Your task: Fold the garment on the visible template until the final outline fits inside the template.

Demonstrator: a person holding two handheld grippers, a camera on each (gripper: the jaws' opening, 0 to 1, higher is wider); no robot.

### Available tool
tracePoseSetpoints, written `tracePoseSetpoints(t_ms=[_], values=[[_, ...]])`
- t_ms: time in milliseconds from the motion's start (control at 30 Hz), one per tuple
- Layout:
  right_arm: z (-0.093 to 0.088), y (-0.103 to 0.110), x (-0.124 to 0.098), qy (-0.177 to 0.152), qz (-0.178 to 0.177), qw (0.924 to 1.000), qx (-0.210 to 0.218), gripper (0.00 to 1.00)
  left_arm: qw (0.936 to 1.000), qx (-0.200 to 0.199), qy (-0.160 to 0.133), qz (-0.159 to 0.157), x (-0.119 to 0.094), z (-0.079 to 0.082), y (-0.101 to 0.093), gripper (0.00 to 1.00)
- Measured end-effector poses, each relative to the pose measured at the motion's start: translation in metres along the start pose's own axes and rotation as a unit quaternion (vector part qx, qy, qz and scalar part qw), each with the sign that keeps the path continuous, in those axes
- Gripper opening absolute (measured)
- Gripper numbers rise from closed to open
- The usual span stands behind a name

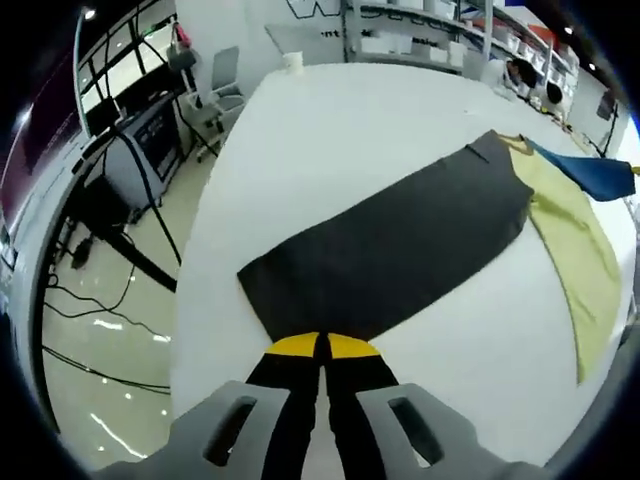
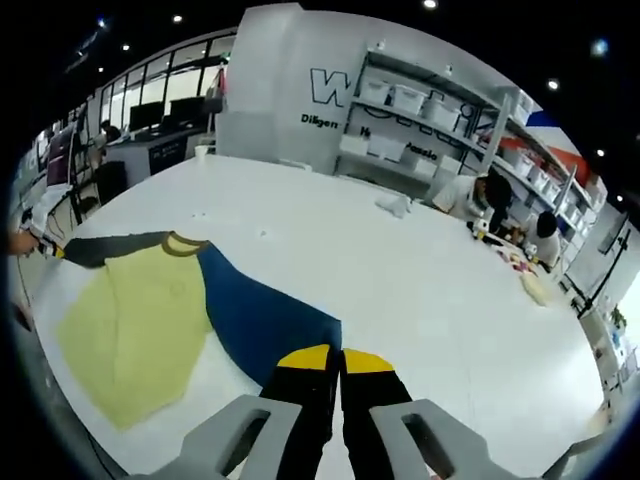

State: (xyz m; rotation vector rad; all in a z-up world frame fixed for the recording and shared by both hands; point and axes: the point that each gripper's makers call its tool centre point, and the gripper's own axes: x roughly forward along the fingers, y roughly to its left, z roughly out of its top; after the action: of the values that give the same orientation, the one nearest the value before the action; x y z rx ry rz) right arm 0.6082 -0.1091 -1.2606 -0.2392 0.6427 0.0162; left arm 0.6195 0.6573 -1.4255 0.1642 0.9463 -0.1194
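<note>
- Shirt (image 2: 135, 315) lies spread on the table (image 2: 420, 300); both sleeves are pinched at the cuffs.
- Left gripper (image 1: 322, 348) jaws pressed on grey sleeve (image 1: 390, 250); right gripper (image 2: 336, 360) on blue sleeve (image 2: 265, 325).
- Both sit low, near the table.
- Next, I'd say: lift the cuffs together and fold inward evenly, no dragging the body.

White cup (image 1: 292, 61) at table's far edge, office chair (image 1: 222, 85), shelving with bins (image 2: 420, 115)
</note>
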Motion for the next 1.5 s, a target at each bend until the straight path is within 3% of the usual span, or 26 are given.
tracePoseSetpoints(t_ms=[133, 367, 500, 700, 1067, 1233, 1500], values=[[-0.003, -0.002, 0.003, 0.001, -0.001, 0.9999, 0.01, 0.0, 0.9997, 0.002, -0.023, 0.002, -0.007, 0.01, 0.002, 0.09], [-0.009, -0.011, 0.008, 0.005, -0.008, 0.9998, 0.019, 0.0, 0.999, 0.021, -0.04, -0.002, -0.016, 0.023, 0.0, 0.07], [0.002, -0.021, 0.008, -0.018, -0.02, 0.9996, -0.001, 0.0, 0.9981, 0.032, -0.052, -0.006, -0.021, 0.029, -0.005, 0.07], [0.023, -0.039, 0.012, -0.05, -0.039, 0.998, 0.003, 0.0, 0.9968, 0.058, -0.054, -0.006, -0.022, 0.033, -0.006, 0.06], [0.037, -0.058, 0.033, -0.056, -0.036, 0.9975, 0.025, 0.0, 0.9948, 0.078, -0.065, -0.004, -0.034, 0.048, -0.007, 0.05], [0.023, -0.065, 0.047, -0.028, -0.029, 0.9982, 0.045, 0.0, 0.9939, 0.085, -0.07, -0.001, -0.04, 0.057, -0.008, 0.05], [0.001, -0.075, 0.064, -0.011, -0.025, 0.998, 0.057, 0.0, 0.9906, 0.12, -0.064, 0.003, -0.045, 0.059, -0.02, 0.05]])
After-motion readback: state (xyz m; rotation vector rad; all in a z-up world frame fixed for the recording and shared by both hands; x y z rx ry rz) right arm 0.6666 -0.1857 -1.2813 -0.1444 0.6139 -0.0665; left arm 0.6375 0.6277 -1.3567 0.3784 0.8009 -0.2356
